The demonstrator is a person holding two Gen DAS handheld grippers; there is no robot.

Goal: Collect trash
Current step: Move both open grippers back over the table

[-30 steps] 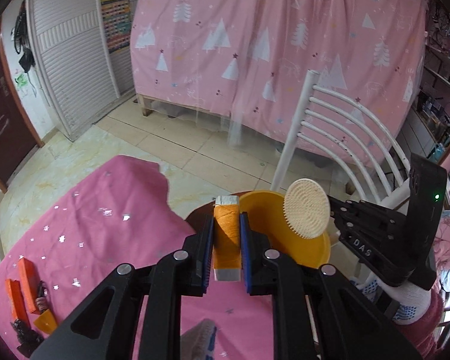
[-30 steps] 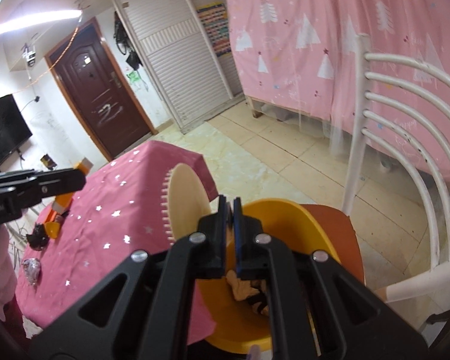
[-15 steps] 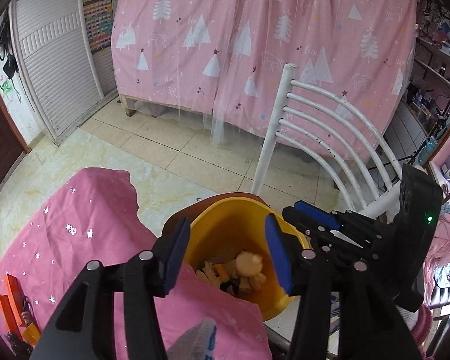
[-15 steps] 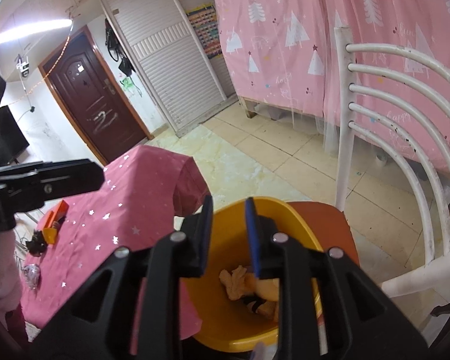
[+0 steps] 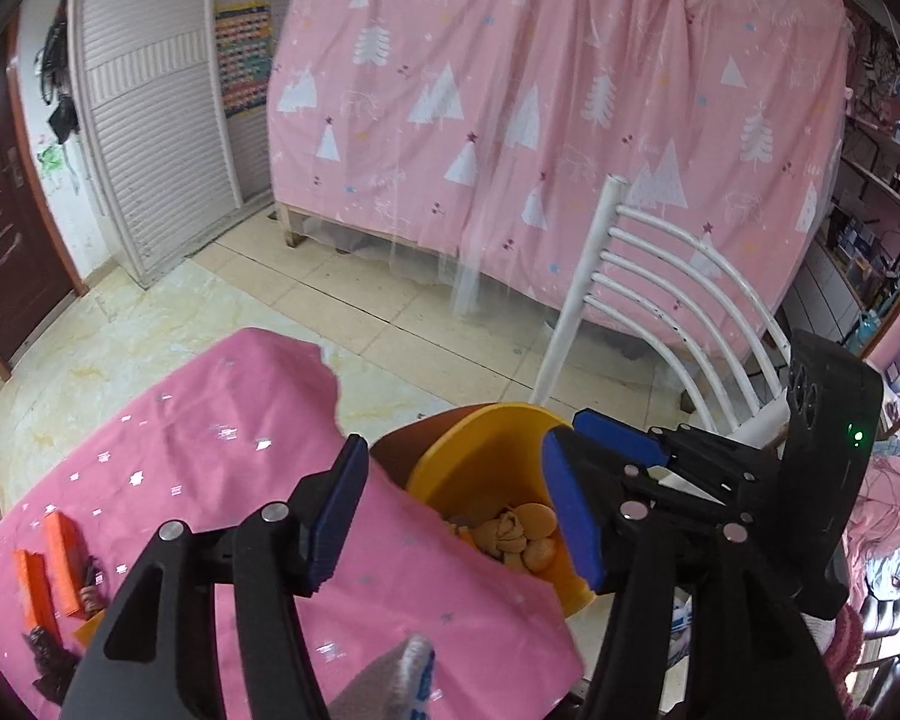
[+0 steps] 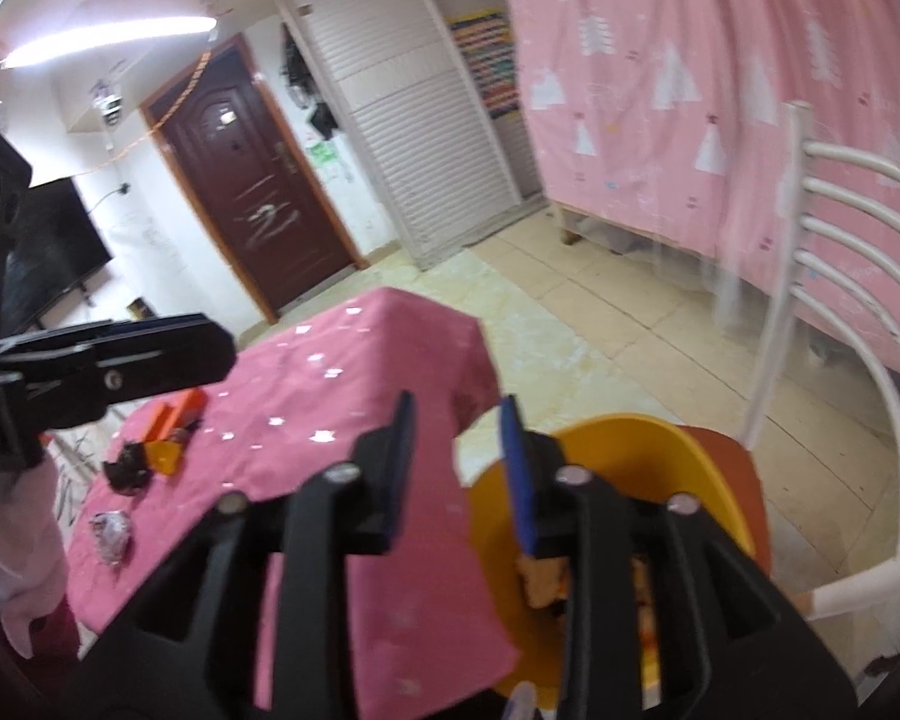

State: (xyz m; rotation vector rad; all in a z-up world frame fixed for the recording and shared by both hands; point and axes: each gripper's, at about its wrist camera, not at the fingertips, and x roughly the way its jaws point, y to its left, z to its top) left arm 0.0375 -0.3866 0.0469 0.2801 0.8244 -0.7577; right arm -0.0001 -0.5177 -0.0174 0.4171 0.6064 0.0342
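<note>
While both hover at the yellow bin (image 5: pixel 480 456), left gripper (image 5: pixel 456 516) and right gripper (image 6: pixel 456 468) are released, empty. Orange scraps (image 5: pixel 48 570) lie lower left on the pink tabletop (image 5: pixel 210 420).

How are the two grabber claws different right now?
The left gripper has its jaws spread wide, while the right gripper has its jaws only a little apart. The left gripper's gap frames the yellow bin and the scraps inside; the right gripper's gap sits over the edge of the pink tablecloth beside that bin. Both are black with blue pads, and both hold nothing.
</note>
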